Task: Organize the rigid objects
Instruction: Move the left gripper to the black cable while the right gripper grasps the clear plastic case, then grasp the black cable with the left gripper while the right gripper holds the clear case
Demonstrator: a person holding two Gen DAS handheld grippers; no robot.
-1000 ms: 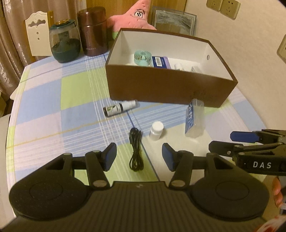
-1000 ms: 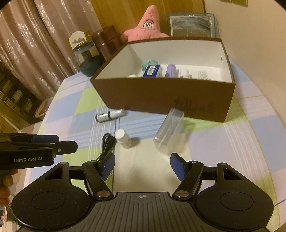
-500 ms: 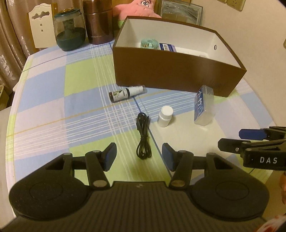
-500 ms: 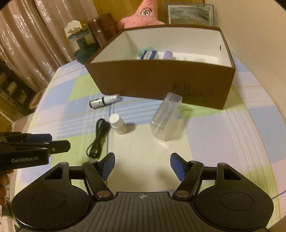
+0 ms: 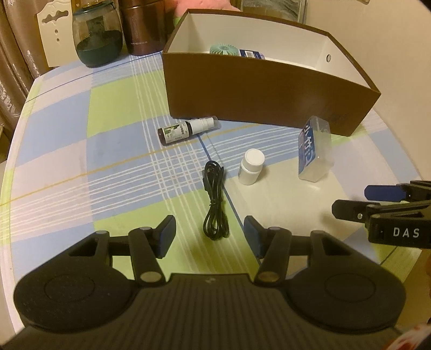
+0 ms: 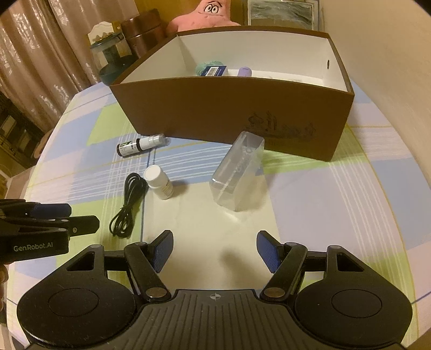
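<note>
A brown box (image 5: 264,94) (image 6: 231,115) with a white inside stands on the checked tablecloth and holds a green fan (image 5: 223,50), a blue packet (image 6: 214,70) and a purple item (image 6: 244,71). In front of it lie a dark spray bottle (image 5: 186,129) (image 6: 140,144), a coiled black cable (image 5: 214,200) (image 6: 128,204), a white pill bottle (image 5: 252,166) (image 6: 159,181) and a clear plastic case (image 5: 313,152) (image 6: 238,172). My left gripper (image 5: 210,235) is open and empty over the cable's near end. My right gripper (image 6: 215,249) is open and empty, short of the clear case.
A dark glass jar (image 5: 97,37), a brown canister (image 5: 142,24) and a pink starfish plush (image 6: 207,13) stand behind the box. A curtain (image 6: 40,67) hangs at the left. The right gripper shows at the right of the left wrist view (image 5: 382,212).
Both grippers have dropped lower and moved toward the objects; the box and loose items now look closer. Both stay open. Nothing on the table has moved.
</note>
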